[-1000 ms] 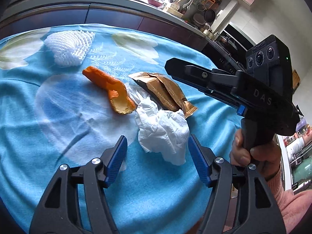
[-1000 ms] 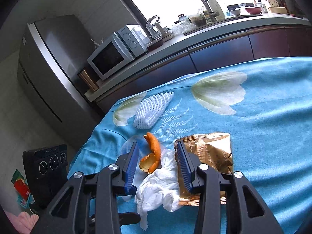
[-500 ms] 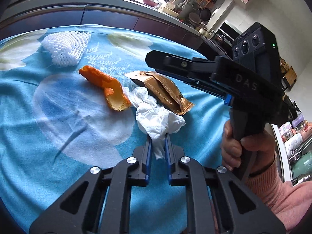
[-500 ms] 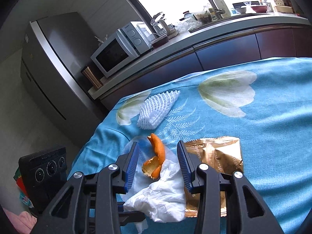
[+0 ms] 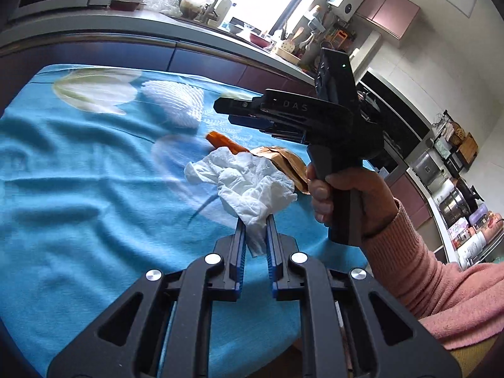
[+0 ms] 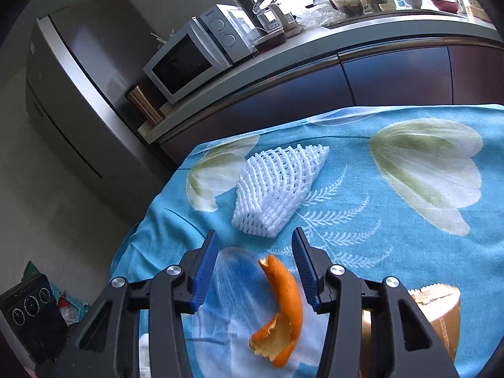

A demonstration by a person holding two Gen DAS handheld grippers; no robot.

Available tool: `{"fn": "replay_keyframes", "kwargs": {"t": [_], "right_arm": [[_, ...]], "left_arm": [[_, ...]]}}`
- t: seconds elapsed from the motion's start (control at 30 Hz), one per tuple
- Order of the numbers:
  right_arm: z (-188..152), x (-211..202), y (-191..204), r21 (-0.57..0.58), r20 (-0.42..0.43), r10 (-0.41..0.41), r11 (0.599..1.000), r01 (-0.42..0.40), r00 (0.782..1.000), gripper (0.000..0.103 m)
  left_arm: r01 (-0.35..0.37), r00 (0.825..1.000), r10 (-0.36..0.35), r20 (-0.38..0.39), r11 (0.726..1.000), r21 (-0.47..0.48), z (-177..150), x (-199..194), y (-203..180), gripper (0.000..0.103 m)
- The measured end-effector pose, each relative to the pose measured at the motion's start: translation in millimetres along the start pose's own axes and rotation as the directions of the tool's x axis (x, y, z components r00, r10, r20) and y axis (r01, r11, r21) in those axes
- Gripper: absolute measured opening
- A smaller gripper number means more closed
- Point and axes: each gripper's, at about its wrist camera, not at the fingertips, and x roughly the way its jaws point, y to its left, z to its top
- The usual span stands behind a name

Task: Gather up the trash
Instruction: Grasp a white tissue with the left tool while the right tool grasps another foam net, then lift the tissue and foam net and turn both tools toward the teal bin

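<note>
At the lower centre of the left wrist view, my left gripper (image 5: 254,236) is pinching the crumpled tissue (image 5: 249,182) by its trailing tail, jaws nearly together with the paper pressed between the blue pads. Most of the wad is bunching out beyond the fingertips, over the blue tablecloth (image 5: 78,189). I am judging it very light and soft, so the narrow hold on a twisted end should be enough, though thin paper like this can tear or slip if I am jerking it.

Low in the right wrist view, my right gripper (image 6: 254,267) is spreading its jaws around the orange peel (image 6: 280,308), which is lying on the cloth between the pads without either one touching it. The peel looks curled, fairly stiff and a bit waxy; I am thinking the thick curved middle is the best place to take it, across its width.

Further up that frame, the white foam net (image 6: 277,189) is resting apart from the rest; it should squash easily. At the lower right edge, the gold wrapper (image 6: 441,315) is lying flat, thin and probably slippery.
</note>
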Motion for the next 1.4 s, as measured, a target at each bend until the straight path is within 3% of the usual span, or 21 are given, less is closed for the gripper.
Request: {"fn": "replay_keyframes", "kwargs": {"t": [0.1,0.17,0.37,0.43,0.5,0.73,0.87,0.97,1.4], "right_arm": [[9.0,19.7,-2.0,0.021,-0.026,-0.030,0.999,0.030,0.999,0.051],[14.2,29.3,-6.3,0.057,-0.031,-0.051,0.997,0.052,0.998,0.062],[26.6,49.8,-14.8,0.122,-0.049,-0.063,0.990,0.069,0.997,0.063],[29.5,52.9,-13.2,0.115,-0.050,-0.076,0.990,0.081,0.996,0.060],[29.9,56.8,-11.5,0.098,-0.058,-0.100,0.990,0.105,0.993,0.043],[28.4,54.0,-7.1,0.047,-0.038,-0.110,0.993,0.111,0.993,0.018],[26.8,44.9,-0.3,0.029,-0.011,-0.085,0.996,0.085,0.996,0.014],[22.2,35.9,6.9,0.007,0.011,-0.055,0.998,0.055,0.998,0.005],[-6.1,-2.4,45.5,-0.029,0.057,0.140,0.990,-0.139,0.988,0.004]], "left_arm": [[-0.042,0.998,0.043,0.034,0.999,-0.019,-0.3,-19.1,11.4,0.012],[-0.065,0.996,0.067,0.057,0.997,-0.030,1.6,-29.9,18.2,0.012],[-0.126,0.987,0.133,0.086,0.989,-0.074,-3.8,-54.6,40.8,0.012],[-0.155,0.983,0.162,0.091,0.985,-0.081,-4.4,-59.1,45.8,0.012],[-0.174,0.978,0.182,0.098,0.981,-0.086,-7.5,-64.4,48.8,0.012],[-0.232,0.965,0.242,0.104,0.968,-0.101,-14.8,-79.9,54.1,0.012],[-0.250,0.960,0.260,0.108,0.963,-0.101,-10.7,-78.9,57.6,0.012],[-0.264,0.955,0.274,0.116,0.960,-0.095,-10.1,-83.7,56.6,0.012],[-0.318,0.934,0.326,0.148,0.945,-0.075,-11.5,-103.6,51.3,0.012]]}}
